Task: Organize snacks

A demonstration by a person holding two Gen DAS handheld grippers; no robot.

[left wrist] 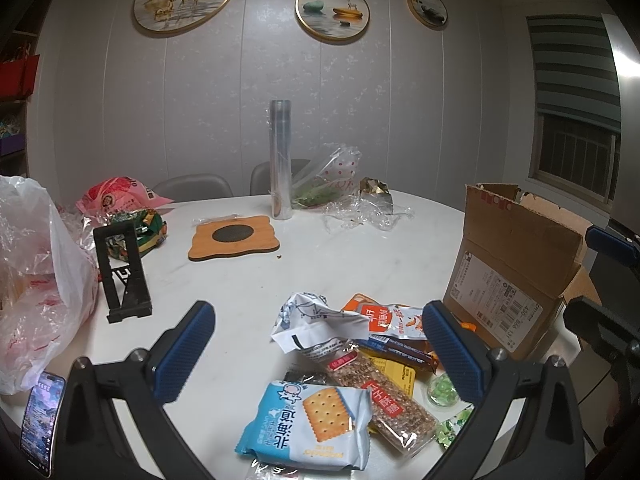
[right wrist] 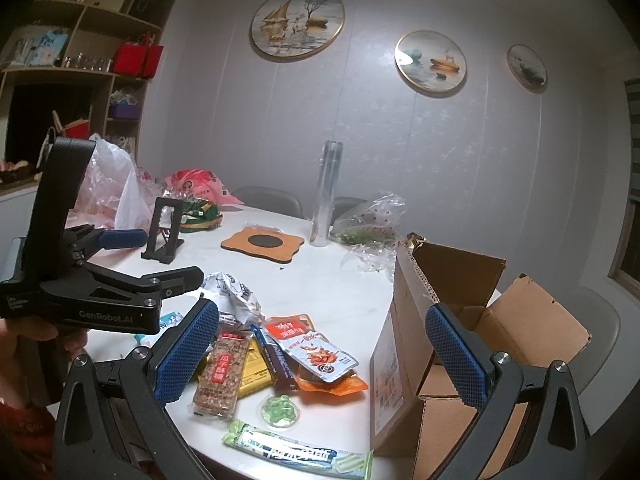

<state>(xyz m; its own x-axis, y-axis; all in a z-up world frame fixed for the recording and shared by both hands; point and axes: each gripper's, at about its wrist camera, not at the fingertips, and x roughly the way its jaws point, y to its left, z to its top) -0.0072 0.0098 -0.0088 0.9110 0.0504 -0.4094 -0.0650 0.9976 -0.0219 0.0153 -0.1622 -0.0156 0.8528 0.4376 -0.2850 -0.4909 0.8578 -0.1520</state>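
While loose snack packets (right wrist: 280, 364) lie heaped beside the open brown cardboard box (right wrist: 472, 344), presumably their destination, left gripper (left wrist: 320, 354) and right gripper (right wrist: 322, 354) hover with fingers spread, empty.

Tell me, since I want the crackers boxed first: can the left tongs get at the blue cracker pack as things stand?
Probably yes. The left tongs are open wide, and the cracker pack lies on top of the snack pile right in front of them, with nothing covering it. Only the seed bar touches its right edge.
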